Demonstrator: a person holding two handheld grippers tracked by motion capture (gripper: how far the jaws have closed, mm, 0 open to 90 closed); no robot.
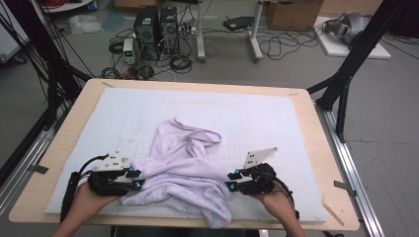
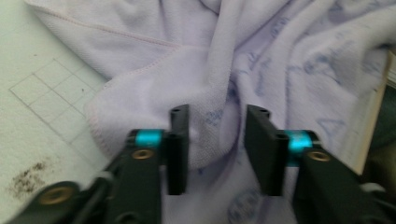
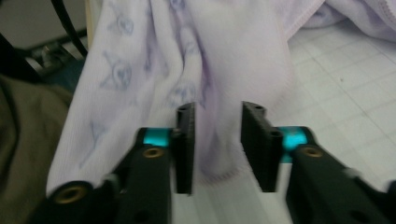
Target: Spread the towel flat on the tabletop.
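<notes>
A crumpled pale lilac garment (image 1: 183,168) with a faint printed pattern lies on the white gridded mat (image 1: 257,118), near the table's front edge. My left gripper (image 1: 137,178) sits at the garment's left edge. In the left gripper view its jaws (image 2: 217,149) stand apart around a fold of the cloth (image 2: 280,60), and the pads do not press on it. My right gripper (image 1: 231,180) sits at the garment's right edge. In the right gripper view the cloth (image 3: 154,56) hangs between and behind that gripper's parted jaws (image 3: 217,147), with a gap on each side.
The mat covers a wooden table (image 1: 316,128) with rounded corners. A corner of the garment (image 1: 220,217) reaches the mat's front edge. Beyond the table are computer towers (image 1: 155,24), cables, a cardboard box (image 1: 291,15) and black frame legs (image 1: 346,74).
</notes>
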